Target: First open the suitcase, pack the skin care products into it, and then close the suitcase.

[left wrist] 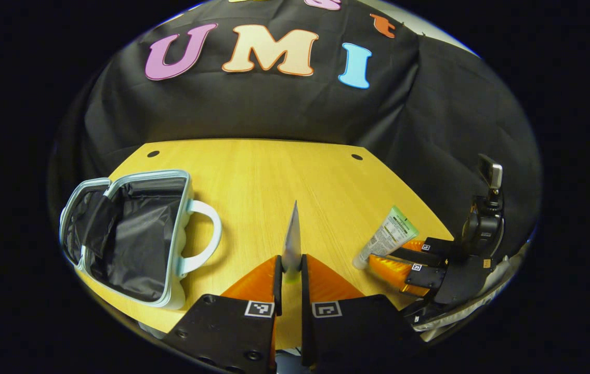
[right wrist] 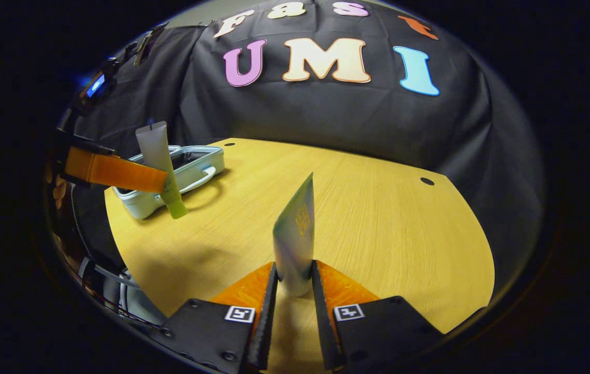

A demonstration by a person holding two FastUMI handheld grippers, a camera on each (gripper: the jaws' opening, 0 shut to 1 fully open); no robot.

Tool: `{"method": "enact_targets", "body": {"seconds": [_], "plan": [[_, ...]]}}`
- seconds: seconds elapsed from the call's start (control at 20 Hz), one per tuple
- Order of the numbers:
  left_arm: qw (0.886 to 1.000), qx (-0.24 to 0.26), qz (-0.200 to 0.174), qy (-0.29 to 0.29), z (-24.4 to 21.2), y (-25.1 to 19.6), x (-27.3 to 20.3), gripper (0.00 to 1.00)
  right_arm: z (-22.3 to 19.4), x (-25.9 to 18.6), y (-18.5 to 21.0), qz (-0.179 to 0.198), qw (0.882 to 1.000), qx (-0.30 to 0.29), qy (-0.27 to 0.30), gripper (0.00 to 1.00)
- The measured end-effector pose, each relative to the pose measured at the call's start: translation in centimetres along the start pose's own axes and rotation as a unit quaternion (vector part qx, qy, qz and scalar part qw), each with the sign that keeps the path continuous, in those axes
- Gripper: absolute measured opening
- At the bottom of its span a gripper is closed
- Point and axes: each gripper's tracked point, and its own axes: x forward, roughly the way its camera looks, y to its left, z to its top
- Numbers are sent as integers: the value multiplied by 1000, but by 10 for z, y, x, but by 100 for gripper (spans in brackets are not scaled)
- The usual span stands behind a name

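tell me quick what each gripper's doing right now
Left gripper: shut on a pale tube with a green cap.
Right gripper: shut on a white tube.

Pale blue suitcase (left wrist: 133, 236) lies open on the surface, black lining showing; green-capped tube (right wrist: 159, 169) and white tube (right wrist: 295, 236) each held upright

left gripper (left wrist: 290, 283) clamped, right gripper (right wrist: 295, 291) too (both loaded)

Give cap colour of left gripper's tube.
Yellow-green cap, clearest in the right gripper view.
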Motion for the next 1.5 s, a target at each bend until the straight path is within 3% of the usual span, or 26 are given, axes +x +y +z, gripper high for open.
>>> {"method": "enact_targets", "body": {"seconds": [0.05, 0.2, 0.6, 1.05, 1.3, 1.35, 1.5], "plan": [[1000, -4, 3, 0, 0, 2, -2, 12, 1, 2, -3, -4, 1000, -5, 1, 33], [1000, -11, 9, 3, -6, 11, -6, 12, 6, 6, -6, 4, 1000, 10, 13, 25], [996, -1, 89, 12, 10, 87, -38, 12, 66, 8, 18, 35, 998, 49, -9, 25], [981, -10, 170, 88, -4, 203, -62, 12, 119, 20, 109, 94, 993, 71, -17, 25], [975, -47, 166, 142, -29, 238, -51, 12, 143, 17, 172, 145, 985, 90, -2, 25], [974, -46, 167, 149, -32, 244, -48, 12, 149, 19, 184, 159, 983, 91, 1, 21], [971, -52, 162, 169, -45, 257, -39, 12, 154, 31, 225, 192, 977, 84, 23, 25]]}}
